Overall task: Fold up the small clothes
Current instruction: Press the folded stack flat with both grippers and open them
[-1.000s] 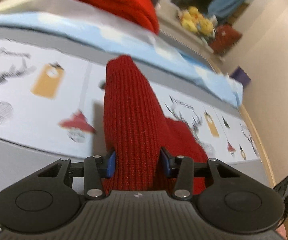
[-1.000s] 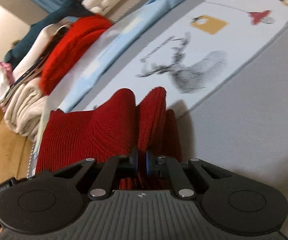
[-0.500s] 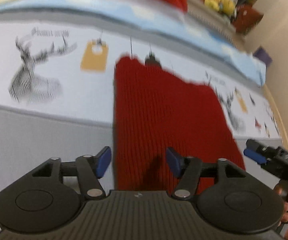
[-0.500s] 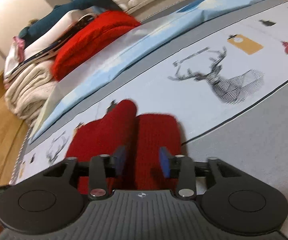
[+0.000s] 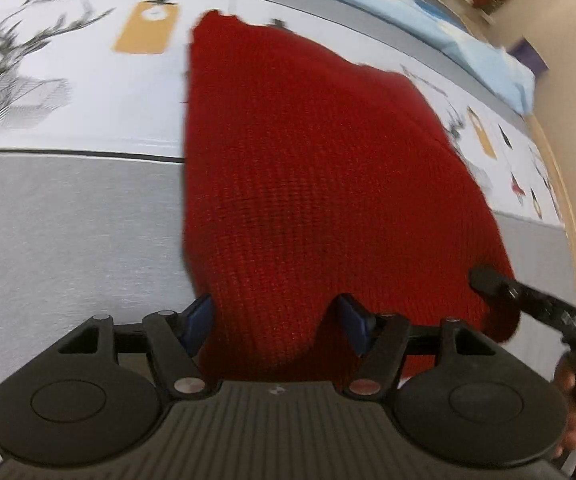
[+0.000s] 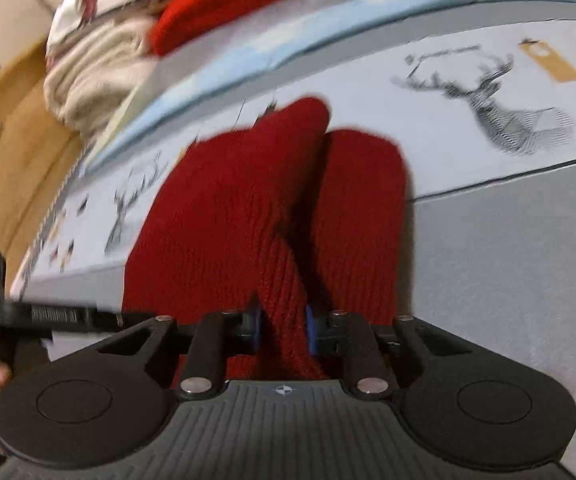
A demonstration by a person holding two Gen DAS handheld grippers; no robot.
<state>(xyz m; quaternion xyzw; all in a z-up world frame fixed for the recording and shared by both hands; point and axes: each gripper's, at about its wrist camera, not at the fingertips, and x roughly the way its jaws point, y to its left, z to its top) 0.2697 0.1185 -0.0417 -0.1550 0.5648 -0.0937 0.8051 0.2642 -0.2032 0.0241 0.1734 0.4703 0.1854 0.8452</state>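
Lying before left hand-held gripper [image 5: 276, 320] (knit [image 5: 307, 168])

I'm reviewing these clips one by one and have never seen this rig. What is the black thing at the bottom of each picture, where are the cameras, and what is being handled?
No robot here: a person holds a two-finger gripper in each hand, each with a fisheye camera looking along its fingers. The black shape at the bottom is the gripper itself.

In the left wrist view, the left gripper has its blue-tipped fingers spread, with the red knitted garment lying between them, not pinched. The right gripper's tip enters from the right.

In the right wrist view, the right gripper is closed on a raised fold of that garment. It lies on a bedspread printed with deer. Piled clothes sit behind.
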